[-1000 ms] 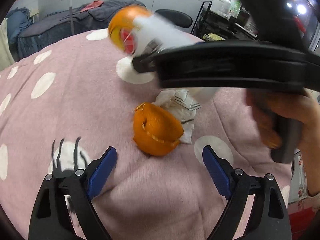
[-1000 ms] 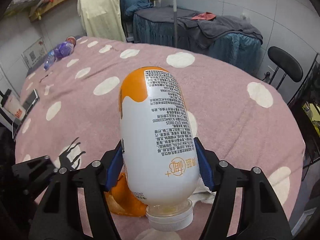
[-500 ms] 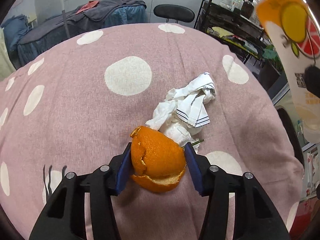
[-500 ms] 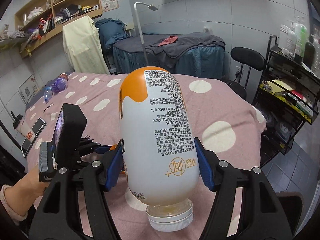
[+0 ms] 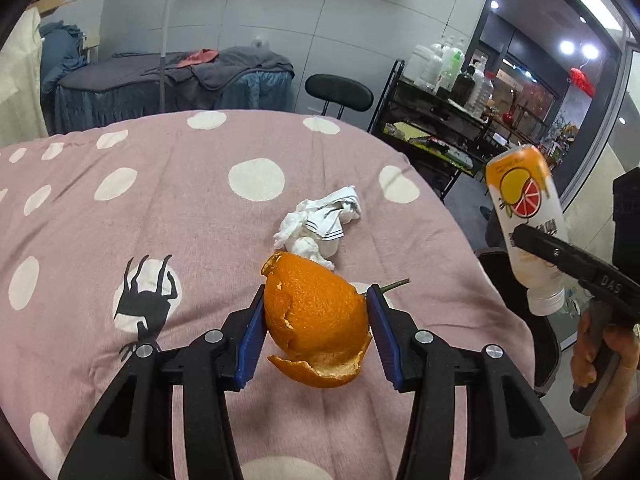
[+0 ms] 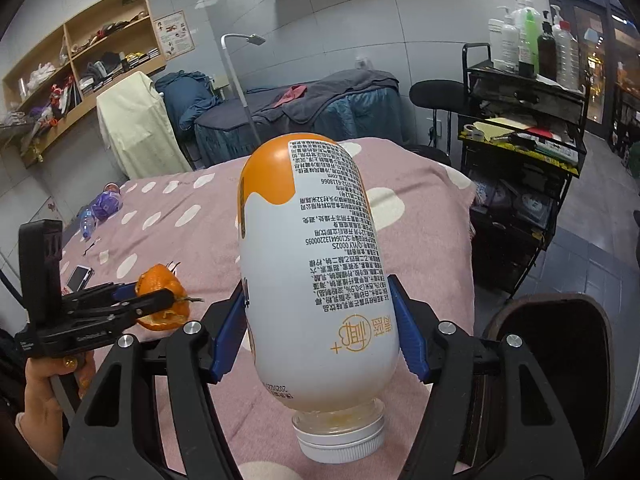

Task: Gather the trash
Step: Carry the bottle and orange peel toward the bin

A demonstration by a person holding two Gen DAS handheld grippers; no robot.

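Bed with pink blanket [image 5: 168, 208], white polka dots and a black deer motif; crumpled white tissue [image 5: 316, 222] lying on it just beyond the orange peel, with a thin green stem [image 5: 394, 284] beside the peel. Far end of blanket, right wrist view: purple-labelled plastic bottle [image 6: 102, 208] and a phone [image 6: 78, 277], well apart from the work. Surroundings: second bed under grey and blue covers [image 6: 304, 108], floor lamp [image 6: 240, 80], black stool [image 5: 339, 90], black wire rack [image 6: 520, 128] carrying bottles, wooden wall shelves [image 6: 80, 56]. Dark rounded bin rim [image 6: 560, 340] at lower right of right wrist view, interior black, contents not readable. Left tongs [image 5: 316, 328]: jaws have just been closing, now part-closed with both blue pads pressing the sides of the orange peel [image 5: 316, 316], held just above the blanket; peel hollow, torn edge hanging below. Right tongs [image 6: 318, 328]: spread fairly wide and clamped on the drink bottle [image 6: 316, 280], orange and white, held cap-down, white cap nearest the camera, a little orange liquid at the neck; bottle blocks much of that view. A hand [image 5: 604, 344] grips the right tool's handle, partly cut off at frame edge; another hand [image 6: 48, 384] holds the left tool.
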